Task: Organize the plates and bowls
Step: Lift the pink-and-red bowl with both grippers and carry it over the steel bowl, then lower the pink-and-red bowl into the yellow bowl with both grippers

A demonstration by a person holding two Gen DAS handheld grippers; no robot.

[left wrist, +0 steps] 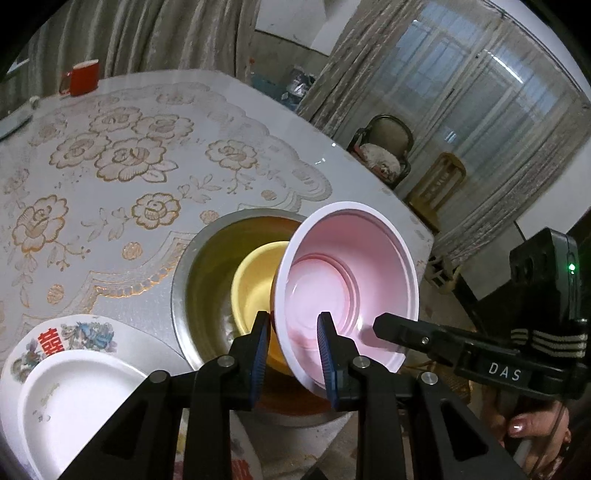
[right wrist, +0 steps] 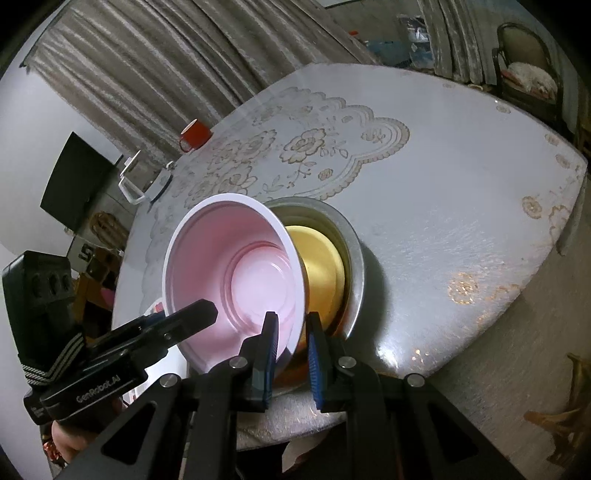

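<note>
Both tools [left wrist: 293, 354] [right wrist: 291, 354] apparently clamped, angled downward

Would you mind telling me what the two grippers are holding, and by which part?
Both hold the pink bowl by its rim: the left gripper clamps one side, the right gripper the opposite side, each with one finger inside and one outside.

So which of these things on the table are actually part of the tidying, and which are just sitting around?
Part of the job:
- pink bowl, gripped by both tools
- yellow bowl
- metal basin
- white plate
- patterned plate

Just lying about:
- red mug
- chair
- curtains
</note>
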